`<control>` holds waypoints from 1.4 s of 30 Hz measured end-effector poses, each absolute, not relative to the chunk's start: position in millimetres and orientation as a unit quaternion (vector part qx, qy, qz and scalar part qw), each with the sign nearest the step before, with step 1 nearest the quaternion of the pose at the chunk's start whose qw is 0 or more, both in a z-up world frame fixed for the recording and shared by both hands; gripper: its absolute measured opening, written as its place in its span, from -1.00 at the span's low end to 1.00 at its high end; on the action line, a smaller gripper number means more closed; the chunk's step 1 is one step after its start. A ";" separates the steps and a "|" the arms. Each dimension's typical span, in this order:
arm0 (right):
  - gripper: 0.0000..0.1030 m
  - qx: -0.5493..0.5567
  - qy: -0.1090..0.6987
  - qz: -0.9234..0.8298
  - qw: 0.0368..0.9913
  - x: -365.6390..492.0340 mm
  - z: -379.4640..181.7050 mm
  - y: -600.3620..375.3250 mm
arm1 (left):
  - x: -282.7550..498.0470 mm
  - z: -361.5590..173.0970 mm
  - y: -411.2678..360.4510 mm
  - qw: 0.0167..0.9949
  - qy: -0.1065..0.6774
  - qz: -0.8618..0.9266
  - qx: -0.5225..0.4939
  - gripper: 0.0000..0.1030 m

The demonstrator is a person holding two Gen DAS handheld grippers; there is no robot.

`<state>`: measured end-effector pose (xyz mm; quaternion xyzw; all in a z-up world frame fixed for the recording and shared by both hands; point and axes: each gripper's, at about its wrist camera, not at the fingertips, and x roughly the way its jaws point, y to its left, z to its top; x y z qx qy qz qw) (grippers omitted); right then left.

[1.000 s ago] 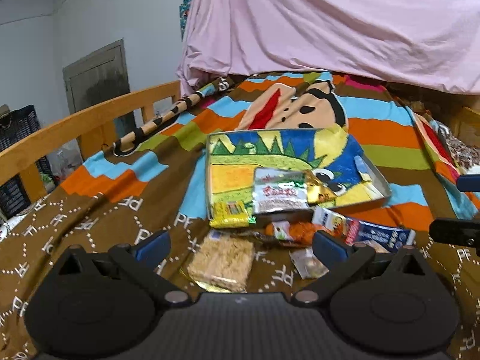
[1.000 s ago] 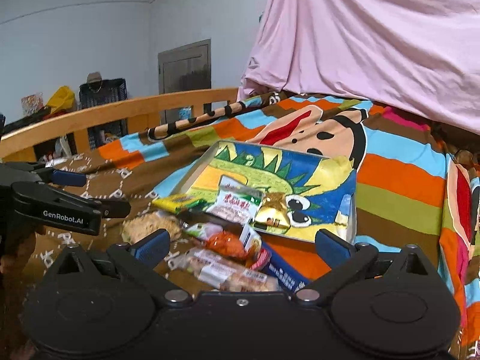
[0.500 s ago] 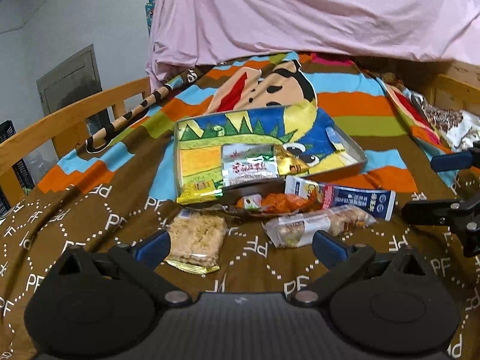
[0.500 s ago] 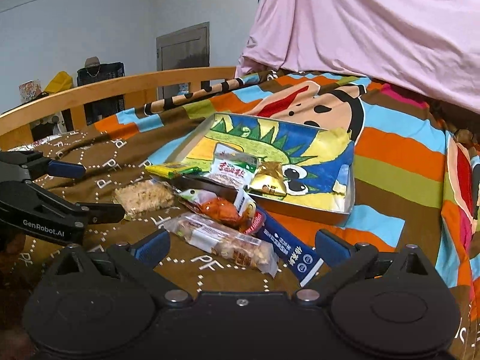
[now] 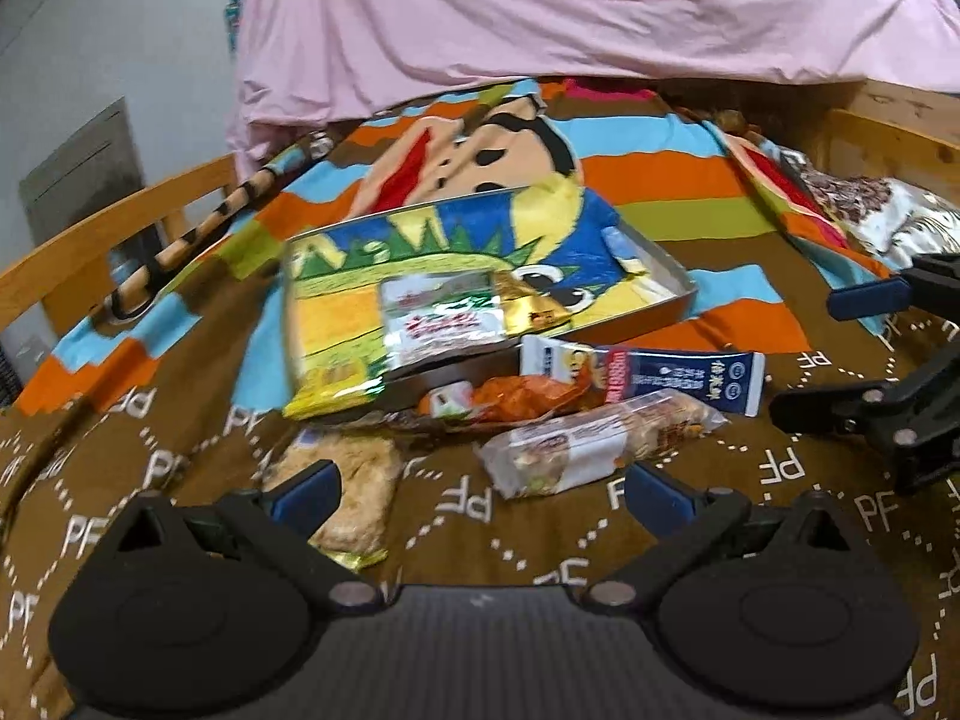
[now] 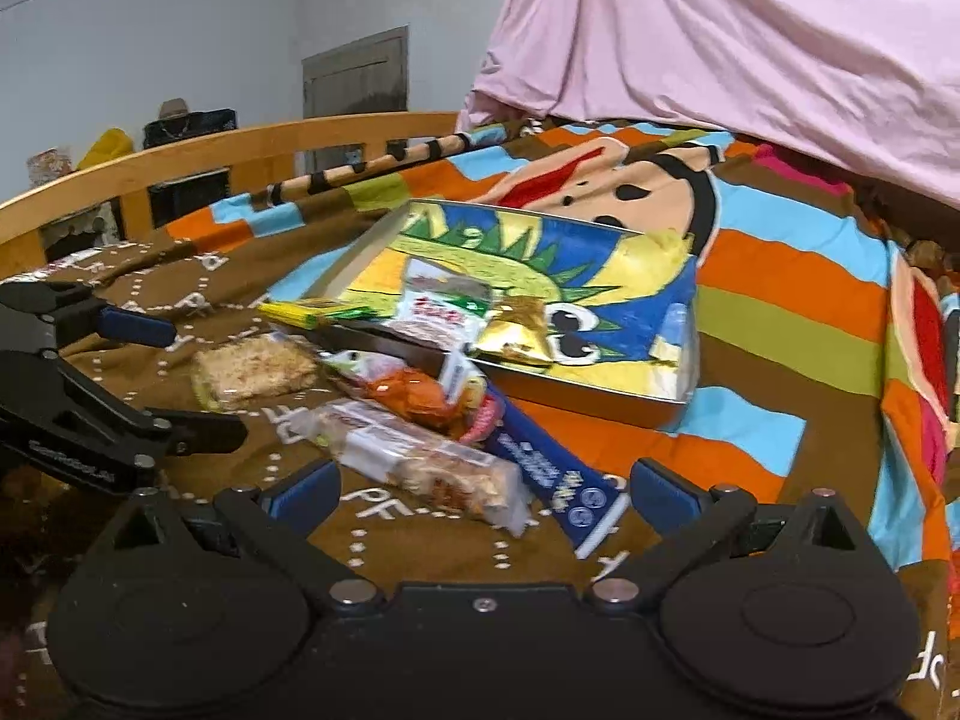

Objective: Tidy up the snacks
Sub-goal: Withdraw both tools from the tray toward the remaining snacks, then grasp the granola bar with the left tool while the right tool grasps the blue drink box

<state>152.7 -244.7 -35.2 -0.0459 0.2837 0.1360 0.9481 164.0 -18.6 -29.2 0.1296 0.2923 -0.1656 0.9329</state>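
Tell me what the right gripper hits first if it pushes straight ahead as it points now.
Probably the clear-wrapped nut bar: it lies on the brown blanket directly between the open fingers of the right gripper. The blue packet sits just right of it; depth is uncertain.

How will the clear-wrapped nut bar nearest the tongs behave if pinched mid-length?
The nut bar lies flat and straight, so it is probably stiff. Its glossy clear wrapper may slip. The chunky filling could crumble under hard squeezing. Both the right tongs and the left tongs are open and empty.

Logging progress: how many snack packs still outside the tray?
4: rice cake nearest left gripper, clear bar beside it, orange pack and blue pack against the tray. Others may be hidden.
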 end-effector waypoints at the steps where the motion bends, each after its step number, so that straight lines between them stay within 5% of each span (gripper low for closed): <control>1: 0.99 -0.045 0.286 0.132 0.948 155.6 -38.2 -247.5 | 166.1 -30.2 -20.4 0.931 0.292 -0.173 0.133 0.99; 16: 0.97 -0.036 0.302 0.163 0.939 237.1 -78.1 -275.4 | 200.9 -57.9 -62.3 0.855 0.303 -0.340 0.247 0.99; 29: 0.46 -0.030 0.317 0.220 0.922 267.7 -93.9 -281.9 | 251.5 -79.2 -85.7 0.775 0.353 -0.433 0.296 0.86; 36: 0.20 0.001 0.322 0.246 0.914 267.9 -99.4 -285.5 | 273.9 -77.2 -84.0 0.756 0.384 -0.445 0.288 0.43; 39: -0.05 0.007 0.323 0.254 0.911 267.2 -99.3 -283.0 | 281.3 -74.3 -81.8 0.750 0.394 -0.444 0.293 0.17; 42: -0.34 0.014 0.326 0.255 0.910 267.0 -100.0 -282.9 | 281.4 -71.9 -80.5 0.745 0.396 -0.448 0.296 0.14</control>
